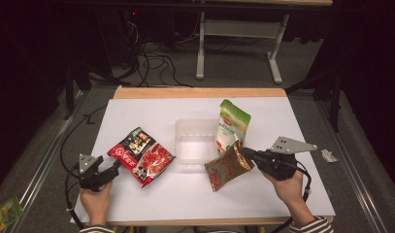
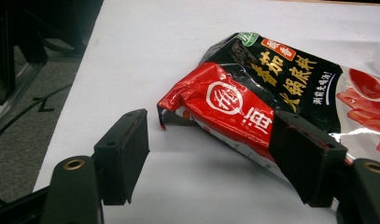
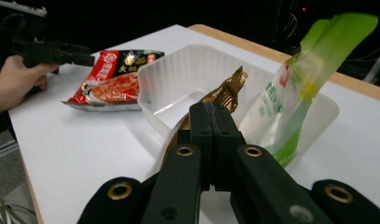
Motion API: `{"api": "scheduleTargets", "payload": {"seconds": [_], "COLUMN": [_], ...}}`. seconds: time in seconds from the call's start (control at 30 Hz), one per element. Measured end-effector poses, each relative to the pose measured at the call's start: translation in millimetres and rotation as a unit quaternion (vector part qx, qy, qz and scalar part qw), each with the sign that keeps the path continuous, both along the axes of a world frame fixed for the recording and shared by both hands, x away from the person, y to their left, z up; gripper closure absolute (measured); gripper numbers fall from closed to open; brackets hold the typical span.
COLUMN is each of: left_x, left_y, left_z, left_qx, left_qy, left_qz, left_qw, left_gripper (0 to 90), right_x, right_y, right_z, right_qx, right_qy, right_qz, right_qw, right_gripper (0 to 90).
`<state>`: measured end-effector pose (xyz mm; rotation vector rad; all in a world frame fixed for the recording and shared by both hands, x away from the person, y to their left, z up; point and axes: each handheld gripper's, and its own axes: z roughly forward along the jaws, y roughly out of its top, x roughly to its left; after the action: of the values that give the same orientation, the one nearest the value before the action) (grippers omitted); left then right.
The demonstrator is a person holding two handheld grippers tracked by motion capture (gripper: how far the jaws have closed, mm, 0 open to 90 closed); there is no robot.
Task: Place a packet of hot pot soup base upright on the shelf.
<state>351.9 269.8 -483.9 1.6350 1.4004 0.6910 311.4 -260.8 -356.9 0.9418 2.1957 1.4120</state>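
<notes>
My right gripper (image 1: 244, 153) is shut on the top edge of a gold-brown pouch (image 1: 227, 168), which hangs tilted just in front of the clear plastic tray (image 1: 185, 127). In the right gripper view the black jaws (image 3: 211, 114) pinch the crinkled gold pouch (image 3: 228, 89) beside the tray's wall (image 3: 171, 74). A green-and-white pouch (image 1: 232, 125) stands at the tray's right end. A red-and-black packet (image 1: 142, 156) lies flat left of the tray. My left gripper (image 1: 115, 168) is open at the packet's near left corner, and that corner (image 2: 211, 100) lies between the spread jaws, untouched.
The white tabletop (image 1: 151, 111) has a wooden far edge. A small scrap (image 1: 329, 156) lies off its right side, and a green packet (image 1: 5, 213) lies on the floor at the lower left. Cables and a desk frame (image 1: 238, 29) stand beyond the table.
</notes>
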Motion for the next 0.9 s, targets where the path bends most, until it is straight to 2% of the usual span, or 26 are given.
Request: {"api": "scheduleTargets", "payload": {"seconds": [0.47, 0.9], "left_x": [0.1, 0.4], "left_y": [0.0, -0.1], "left_z": [-0.1, -0.2], "left_qx": [0.000, -0.001], "left_qy": [0.000, 0.000], "left_qz": [0.000, 0.001], "left_qw": [1.0000, 1.0000], "left_gripper": [29.3, 29.3], "right_x": [1.1, 3.7], "right_y": [1.4, 3.3], "right_z": [20.0, 37.7], "right_qx": [0.025, 0.033], "right_qy": [-0.011, -0.018], "right_qz": [0.026, 0.031], "right_qw": [0.9993, 0.9988], "right_gripper": [90.0, 90.0]}}
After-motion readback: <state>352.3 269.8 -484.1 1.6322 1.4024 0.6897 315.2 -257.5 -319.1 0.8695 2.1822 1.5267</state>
